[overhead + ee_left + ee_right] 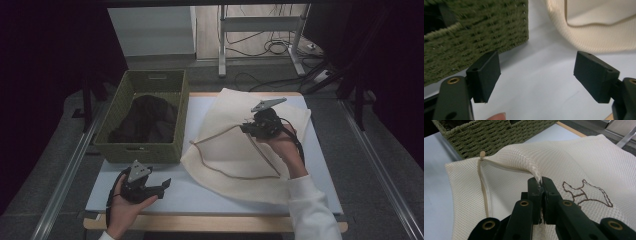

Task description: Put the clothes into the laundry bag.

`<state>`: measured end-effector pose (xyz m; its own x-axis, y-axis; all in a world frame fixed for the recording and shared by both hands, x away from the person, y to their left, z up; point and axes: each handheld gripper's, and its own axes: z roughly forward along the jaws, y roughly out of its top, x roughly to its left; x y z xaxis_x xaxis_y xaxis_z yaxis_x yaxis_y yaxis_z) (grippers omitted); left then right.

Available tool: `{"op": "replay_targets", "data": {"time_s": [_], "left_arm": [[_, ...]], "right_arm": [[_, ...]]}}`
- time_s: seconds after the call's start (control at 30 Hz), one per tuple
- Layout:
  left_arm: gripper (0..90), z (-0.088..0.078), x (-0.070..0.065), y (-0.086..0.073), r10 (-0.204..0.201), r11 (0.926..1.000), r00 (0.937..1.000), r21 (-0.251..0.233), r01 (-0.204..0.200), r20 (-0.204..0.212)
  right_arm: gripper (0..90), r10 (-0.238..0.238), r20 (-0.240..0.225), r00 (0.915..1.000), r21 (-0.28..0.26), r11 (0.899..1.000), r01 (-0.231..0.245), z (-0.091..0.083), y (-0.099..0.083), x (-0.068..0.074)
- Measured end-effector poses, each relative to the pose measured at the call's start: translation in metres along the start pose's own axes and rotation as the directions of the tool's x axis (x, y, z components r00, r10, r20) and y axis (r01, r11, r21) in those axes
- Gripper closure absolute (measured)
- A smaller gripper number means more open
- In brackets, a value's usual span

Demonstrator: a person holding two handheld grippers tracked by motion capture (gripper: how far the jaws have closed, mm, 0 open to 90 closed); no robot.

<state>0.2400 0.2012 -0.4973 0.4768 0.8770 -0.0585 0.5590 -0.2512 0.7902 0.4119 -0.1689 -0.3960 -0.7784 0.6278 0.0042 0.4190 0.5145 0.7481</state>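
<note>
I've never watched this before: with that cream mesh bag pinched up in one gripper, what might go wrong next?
The right gripper pinches just a thin fold of the cream mesh laundry bag, so it might slip free or snag. The open left gripper sits close to the green woven basket and could bump it.

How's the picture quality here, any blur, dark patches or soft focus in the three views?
High view: dim overall, black at both sides, the table evenly lit. Left gripper view: the basket is smeared by motion blur, the bag soft, the near pads sharper. Right gripper view: bright and crisp on the mesh by the right tool, with the foreground tool body slightly soft.
</note>
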Motion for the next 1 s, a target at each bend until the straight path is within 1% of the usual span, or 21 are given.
{"op": "replay_targets", "data": {"time_s": [0.07,0.2,0.27,0.33,0.43,0.47,0.57,0.63,0.67,0.7,0.8,0.9,1.0], "left_arm": [[19.8,-0.005,0.001,0.005,-0.017,0.9998,0.9998,-0.005,0.017,-0.004],[18.6,-0.012,0.004,0.014,-0.034,0.9992,0.9993,-0.023,0.034,-0.015],[17.0,-0.015,0.005,0.021,-0.051,0.9981,0.9983,-0.035,0.05,-0.027],[16.4,-0.017,0.006,0.026,-0.058,0.9974,0.9977,-0.044,0.056,-0.034],[15.6,-0.02,0.008,0.035,-0.057,0.997,0.9975,-0.055,0.055,-0.042],[14.6,-0.021,0.009,0.041,-0.059,0.9965,0.9969,-0.062,0.056,-0.053],[14.2,-0.02,0.012,0.046,-0.063,0.9958,0.9961,-0.069,0.059,-0.062],[14.3,-0.02,0.014,0.051,-0.076,0.9943,0.9953,-0.079,0.071,-0.06],[14.4,-0.02,0.015,0.057,-0.08,0.9932,0.9948,-0.089,0.074,-0.063],[14.4,-0.02,0.015,0.057,-0.08,0.9932,0.9948,-0.089,0.074,-0.063],[14.3,-0.02,0.018,0.066,-0.094,0.9902,0.9944,-0.108,0.088,-0.049],[14.1,-0.02,0.022,0.076,-0.103,0.9882,0.9935,-0.119,0.097,-0.049],[13.9,-0.017,0.024,0.084,-0.102,0.9883,0.9928,-0.12,0.094,-0.063]], "right_arm": [[86.0,-0.002,0.0,1.0,0.002,1.0,0.002,0.001,0.0,0.0],[86.0,-0.004,0.003,1.0,0.002,1.0,0.004,0.001,0.0,0.001],[85.9,-0.004,0.003,1.0,0.002,1.0,0.004,0.0,0.0,0.001],[85.9,-0.003,0.002,1.0,0.001,1.0,0.003,0.0,-0.001,0.001],[85.9,-0.003,0.002,1.0,0.001,1.0,0.003,-0.001,-0.001,0.001],[85.9,-0.002,0.001,1.0,0.001,1.0,0.002,-0.001,-0.001,0.001],[85.8,-0.003,0.0,1.0,-0.001,1.0,0.003,-0.001,-0.001,0.0],[85.8,0.003,-0.001,1.0,-0.003,1.0,-0.003,-0.001,-0.002,0.0],[85.8,0.004,-0.002,1.0,-0.002,1.0,-0.004,-0.001,-0.002,0.0],[85.8,0.004,-0.003,1.0,-0.001,1.0,-0.004,-0.001,-0.002,0.0],[85.8,0.006,-0.003,1.0,0.001,1.0,-0.006,0.0,-0.003,0.0],[85.8,0.003,-0.001,1.0,0.001,1.0,-0.003,-0.001,-0.004,0.0],[85.8,0.003,0.0,1.0,0.001,1.0,-0.003,-0.001,-0.004,0.0]]}}
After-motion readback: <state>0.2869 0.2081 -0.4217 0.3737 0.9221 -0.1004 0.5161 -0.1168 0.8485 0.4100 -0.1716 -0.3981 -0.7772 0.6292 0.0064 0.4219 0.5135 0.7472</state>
